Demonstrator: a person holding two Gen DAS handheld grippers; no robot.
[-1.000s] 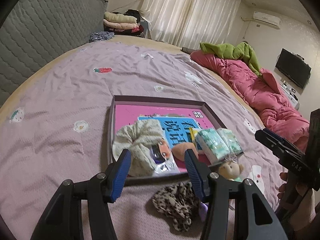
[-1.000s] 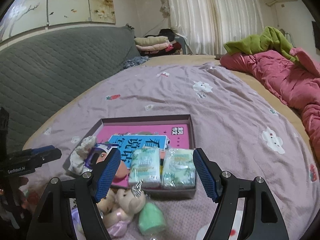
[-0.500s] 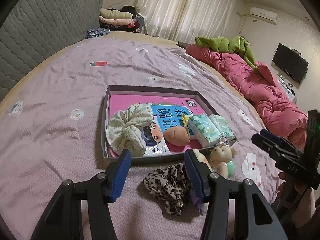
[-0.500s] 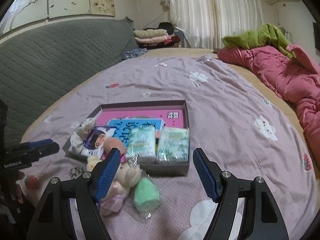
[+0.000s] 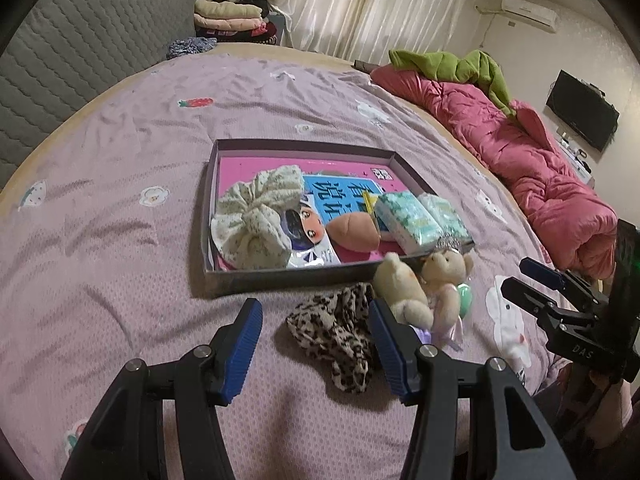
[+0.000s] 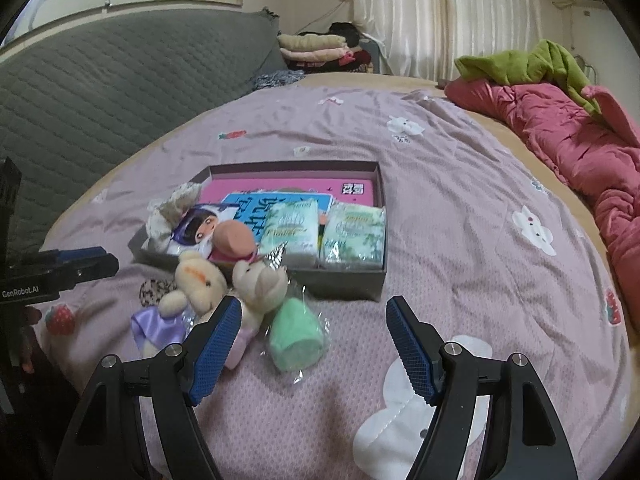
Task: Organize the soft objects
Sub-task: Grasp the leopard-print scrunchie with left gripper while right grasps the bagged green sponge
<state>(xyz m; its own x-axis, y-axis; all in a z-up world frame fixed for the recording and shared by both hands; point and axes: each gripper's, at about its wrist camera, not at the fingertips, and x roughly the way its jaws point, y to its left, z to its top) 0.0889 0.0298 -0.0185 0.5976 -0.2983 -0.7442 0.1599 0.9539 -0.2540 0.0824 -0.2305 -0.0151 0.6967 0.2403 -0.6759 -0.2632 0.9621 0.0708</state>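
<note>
A shallow dark box (image 5: 280,276) (image 6: 348,282) lies on the purple bed. It holds a floral scrunchie (image 5: 256,220), a brown sponge (image 5: 354,232) (image 6: 236,240), and two tissue packs (image 5: 404,220) (image 6: 352,236). In front of the box lie a leopard scrunchie (image 5: 336,328), two small teddy bears (image 5: 424,284) (image 6: 224,284) and a wrapped green sponge (image 6: 296,336). My left gripper (image 5: 316,348) is open and empty just before the leopard scrunchie. My right gripper (image 6: 314,348) is open and empty just before the green sponge.
The purple bedsheet (image 5: 120,200) spreads all around. A pink quilt (image 5: 540,168) (image 6: 580,140) with a green garment lies along the right side. A grey headboard (image 6: 100,92) is on the left. Folded clothes (image 5: 228,16) are stacked at the far end.
Both grippers have pulled back from the box toward the near side, staying open. The bears, green sponge and leopard scrunchie now show more fully in front of them.
</note>
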